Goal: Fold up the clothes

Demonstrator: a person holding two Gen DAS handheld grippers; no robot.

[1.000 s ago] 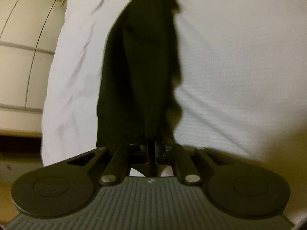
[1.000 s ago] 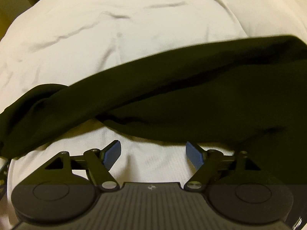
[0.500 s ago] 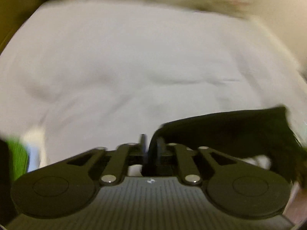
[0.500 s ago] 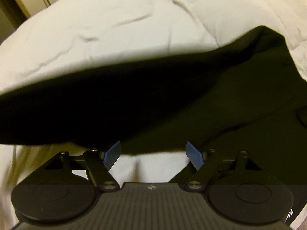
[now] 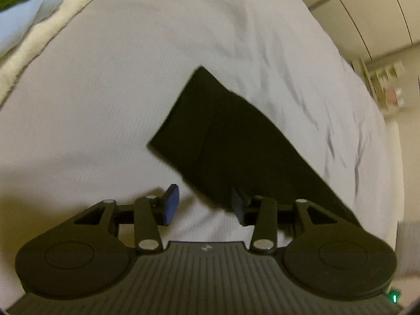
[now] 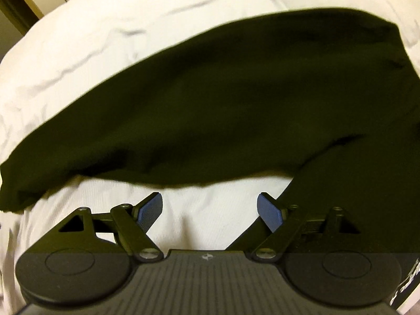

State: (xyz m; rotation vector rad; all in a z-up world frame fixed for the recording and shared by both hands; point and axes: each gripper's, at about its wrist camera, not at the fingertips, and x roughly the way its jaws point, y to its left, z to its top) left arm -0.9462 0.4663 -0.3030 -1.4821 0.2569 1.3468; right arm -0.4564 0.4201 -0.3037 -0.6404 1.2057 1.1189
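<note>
Your left gripper (image 5: 202, 204), jaws just opening, releases the black garment (image 5: 231, 144) onto the white bedding (image 5: 105, 92); your right gripper (image 6: 210, 210) hangs wide, empty.

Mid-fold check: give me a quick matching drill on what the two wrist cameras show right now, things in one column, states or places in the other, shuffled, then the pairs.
Things:
1. black garment
2. left gripper
3. right gripper
4. stack of folded clothes

States or places:
A. open wide over bare white bedding
B. top left corner of the left wrist view
C. jaws just opened, dark cloth by one finger
D. spread dark across the bed

Pairs: 1-D, 2-C, 3-A, 4-B
</note>
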